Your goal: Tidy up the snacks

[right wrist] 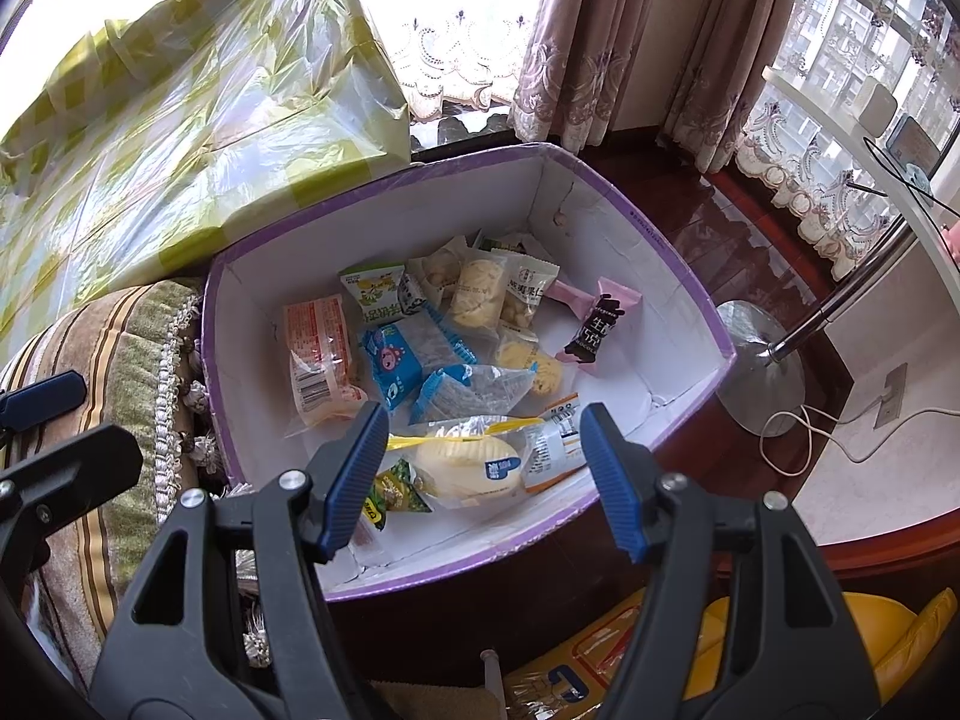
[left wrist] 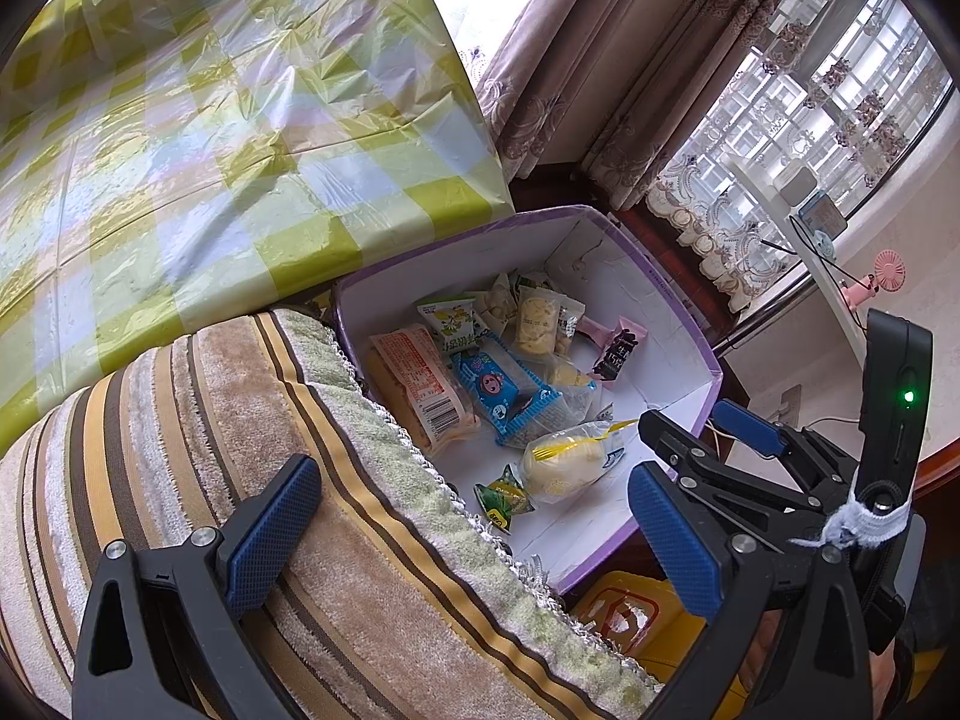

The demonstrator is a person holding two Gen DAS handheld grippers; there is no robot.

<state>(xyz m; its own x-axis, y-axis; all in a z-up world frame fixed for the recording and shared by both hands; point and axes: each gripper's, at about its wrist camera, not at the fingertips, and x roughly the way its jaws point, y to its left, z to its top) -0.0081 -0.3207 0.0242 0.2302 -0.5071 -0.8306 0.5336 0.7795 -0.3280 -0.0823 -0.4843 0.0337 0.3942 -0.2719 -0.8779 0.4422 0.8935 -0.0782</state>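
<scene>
Left wrist view: the left gripper (left wrist: 474,528) hangs spread and empty over the striped plush cushion (left wrist: 252,456); the purple-rimmed white cardboard box (left wrist: 690,324) of wrapped snacks (left wrist: 480,384) sits centre-right.

Right wrist view: the right gripper (right wrist: 483,480), spread, hovers above a clear-wrapped yellow bun (right wrist: 468,468) at lower centre. It looks like sorting is under way; next comes descending and pinching. Only this view shows the lamp base (right wrist: 762,372).

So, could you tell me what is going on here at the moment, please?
A person holding two grippers is sorting snacks. The purple-rimmed box already holds a pile of packets, including a cream bun and a blue biscuit pack. The right gripper hangs open over the bun, holding nothing. The left gripper is open above the striped cushion.
</scene>
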